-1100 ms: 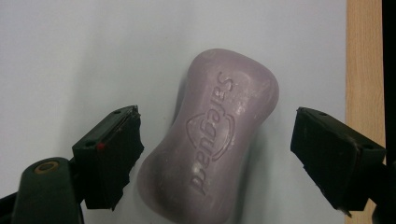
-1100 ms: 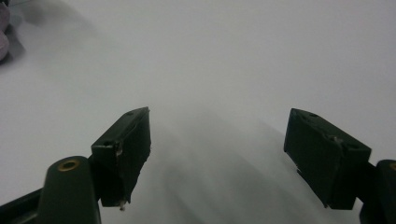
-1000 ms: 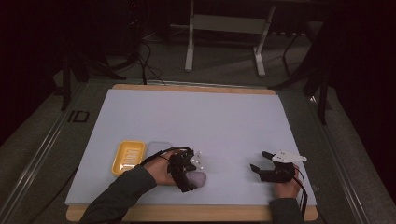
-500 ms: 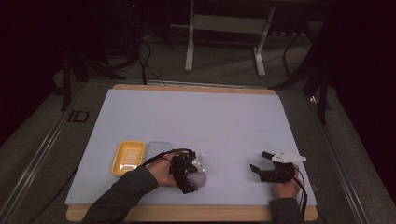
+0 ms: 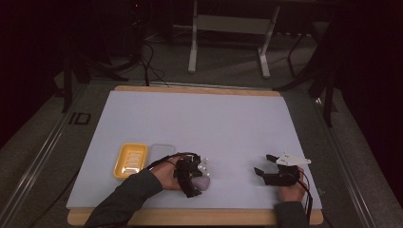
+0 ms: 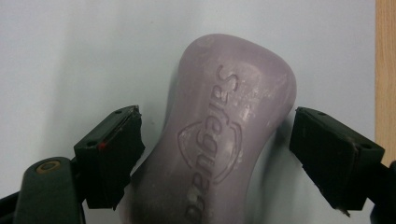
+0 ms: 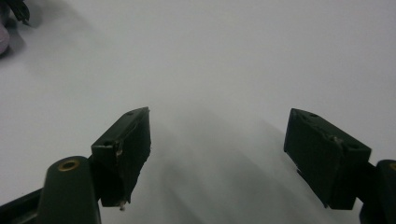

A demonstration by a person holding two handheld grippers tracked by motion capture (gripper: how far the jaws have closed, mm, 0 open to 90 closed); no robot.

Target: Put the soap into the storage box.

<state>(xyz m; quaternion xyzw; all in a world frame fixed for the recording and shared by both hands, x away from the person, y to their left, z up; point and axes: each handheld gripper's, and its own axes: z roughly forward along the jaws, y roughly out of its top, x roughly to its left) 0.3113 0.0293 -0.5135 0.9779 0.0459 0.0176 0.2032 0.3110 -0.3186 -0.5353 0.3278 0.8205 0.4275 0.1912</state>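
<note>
Left tool (image 6: 215,154) is spread, jaws straddling the purple soap bar (image 6: 224,135) across its narrow waist, neither pad touching yet. Looks like a lineup for a pinch where the bar is thinnest. The soap lies flat near the front edge of the worktop (image 5: 199,118), left of centre, logo up. Right tool (image 7: 217,154) is also spread and empty, parked low near the front right corner. Yellow tray (image 5: 129,160) and a clear lid (image 5: 161,151) sit just beside the left hand. Pale sheet on a wooden board; dim room, metal stand legs behind.
</note>
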